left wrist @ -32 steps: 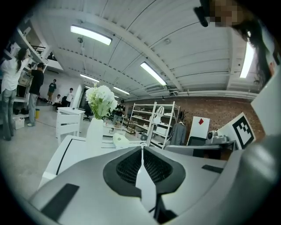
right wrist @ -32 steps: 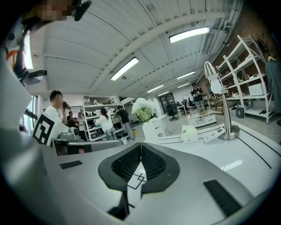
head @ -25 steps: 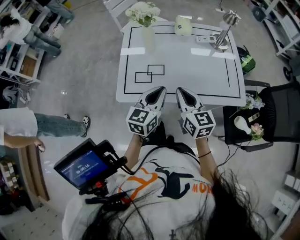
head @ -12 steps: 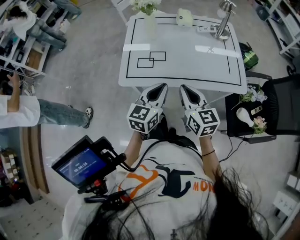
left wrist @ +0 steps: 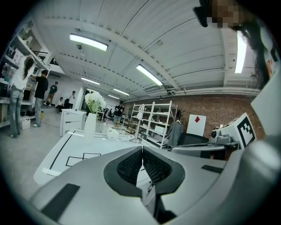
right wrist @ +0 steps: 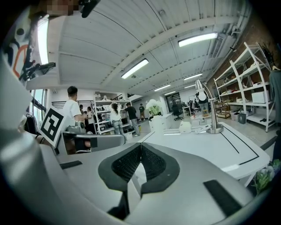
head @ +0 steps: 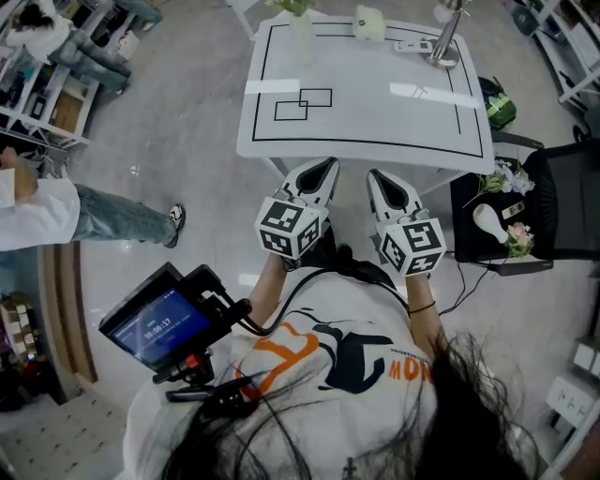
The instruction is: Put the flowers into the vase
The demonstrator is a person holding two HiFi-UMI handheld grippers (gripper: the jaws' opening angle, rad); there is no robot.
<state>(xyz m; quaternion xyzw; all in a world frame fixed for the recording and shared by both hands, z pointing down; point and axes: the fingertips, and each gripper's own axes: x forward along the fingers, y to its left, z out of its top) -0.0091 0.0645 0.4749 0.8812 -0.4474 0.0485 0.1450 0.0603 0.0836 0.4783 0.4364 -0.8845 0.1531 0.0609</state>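
A tall white vase point(head: 299, 28) with white flowers point(left wrist: 94, 102) in it stands at the far left corner of the white table point(head: 375, 117). More loose flowers point(head: 504, 178) and a pink bloom point(head: 517, 240) lie on a black seat point(head: 487, 258) to the right of the table. Both grippers are held side by side in front of the table's near edge, clear of it. My left gripper point(head: 327, 165) is shut with nothing in it. My right gripper point(head: 376, 176) is shut and empty too. The vase point(right wrist: 154, 119) shows far off in the right gripper view.
A metal lamp stand point(head: 441, 47), a pale cup point(head: 369, 22) and a small flat device sit at the table's far edge. A white object point(head: 487, 223) lies on the black seat. A person point(head: 56, 211) stands on the floor at left. Shelving lines the room.
Both grippers have drawn back from the table together; the table now sits higher in the head view and its near edge is ahead of the fingertips. The jaws stayed shut.
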